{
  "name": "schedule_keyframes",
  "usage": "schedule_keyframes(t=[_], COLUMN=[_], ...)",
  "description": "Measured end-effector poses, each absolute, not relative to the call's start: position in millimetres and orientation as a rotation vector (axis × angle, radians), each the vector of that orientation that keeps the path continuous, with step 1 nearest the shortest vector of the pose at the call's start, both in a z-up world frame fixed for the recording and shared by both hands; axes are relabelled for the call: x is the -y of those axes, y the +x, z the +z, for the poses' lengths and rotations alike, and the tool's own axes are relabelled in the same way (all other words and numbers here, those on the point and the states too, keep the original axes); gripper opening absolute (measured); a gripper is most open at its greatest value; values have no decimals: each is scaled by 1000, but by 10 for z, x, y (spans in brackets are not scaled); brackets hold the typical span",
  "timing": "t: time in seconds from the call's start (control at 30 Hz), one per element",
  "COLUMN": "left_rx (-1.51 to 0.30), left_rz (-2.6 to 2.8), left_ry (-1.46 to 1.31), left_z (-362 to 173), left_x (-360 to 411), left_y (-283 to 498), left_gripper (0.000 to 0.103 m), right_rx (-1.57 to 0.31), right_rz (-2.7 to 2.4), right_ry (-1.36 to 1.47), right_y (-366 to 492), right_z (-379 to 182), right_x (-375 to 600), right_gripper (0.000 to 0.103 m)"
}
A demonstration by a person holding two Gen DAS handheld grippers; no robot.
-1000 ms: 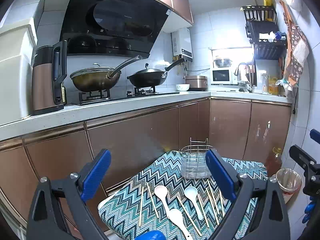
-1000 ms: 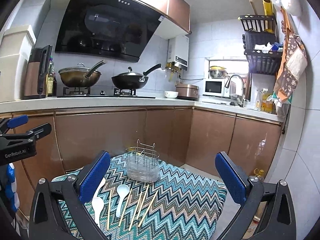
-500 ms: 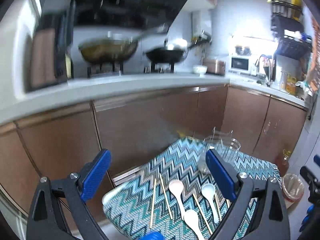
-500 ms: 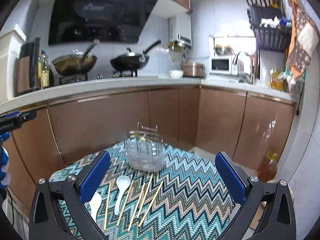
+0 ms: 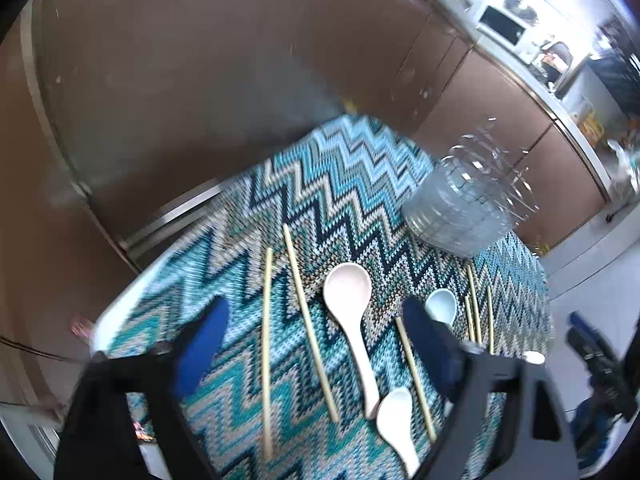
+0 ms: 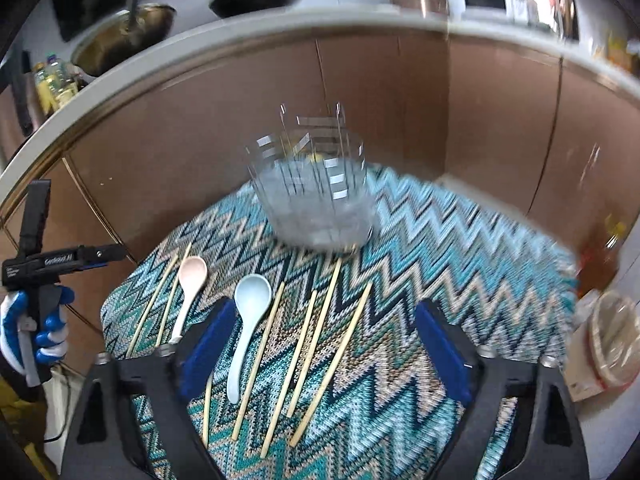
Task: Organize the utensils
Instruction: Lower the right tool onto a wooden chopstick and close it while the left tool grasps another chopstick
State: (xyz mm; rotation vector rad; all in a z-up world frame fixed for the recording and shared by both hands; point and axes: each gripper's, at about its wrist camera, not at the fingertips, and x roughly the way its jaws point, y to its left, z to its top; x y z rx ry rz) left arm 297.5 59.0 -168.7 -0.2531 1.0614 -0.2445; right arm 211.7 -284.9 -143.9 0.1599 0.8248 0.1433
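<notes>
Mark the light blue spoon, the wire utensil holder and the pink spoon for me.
light blue spoon [image 6: 252, 294]: right wrist view, on its bowl.
wire utensil holder [image 6: 316, 200]: right wrist view, on its front wall.
pink spoon [image 6: 193, 271]: right wrist view, on its bowl.

Spoons: I see pink [image 6: 193, 273] and blue [image 6: 252, 292], flat, bowls toward 12.
Chopsticks [image 6: 312, 338]: loose, flat.
Wire caddy [image 6: 314, 192]: upright at 12.

Bare cloth [image 6: 460, 248] right of chopsticks [image 6: 332, 364] gives passage; wire holder [image 6: 316, 196] blocks far side.
</notes>
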Motion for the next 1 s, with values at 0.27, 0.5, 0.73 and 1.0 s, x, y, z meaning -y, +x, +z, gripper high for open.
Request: schedule_keyframes(t=[0.27,0.5,0.73,1.0], left_rx=[-1260,-1318,-1338,-1309], left_rz=[-224,-196,-178,-162], left_ry=[-319,-303,-274,-281], left_z=[-2255,-2459,-2471,-2453], left_x=[-574,-530,-464,-383], left_y=[3592,3870,3945,3935], left_gripper=[19,12,9,4], right_rx=[-1012,-1099,-1221,-1250], right_rz=[196,211,181,153], right_ry=[248,310,295,278], right_y=[2680,2999,3393,3418], right_z=[-1881,-2096,-2400,-2570], right_x=[3004,3141,3125,3096], right_gripper=[53,30,18,9])
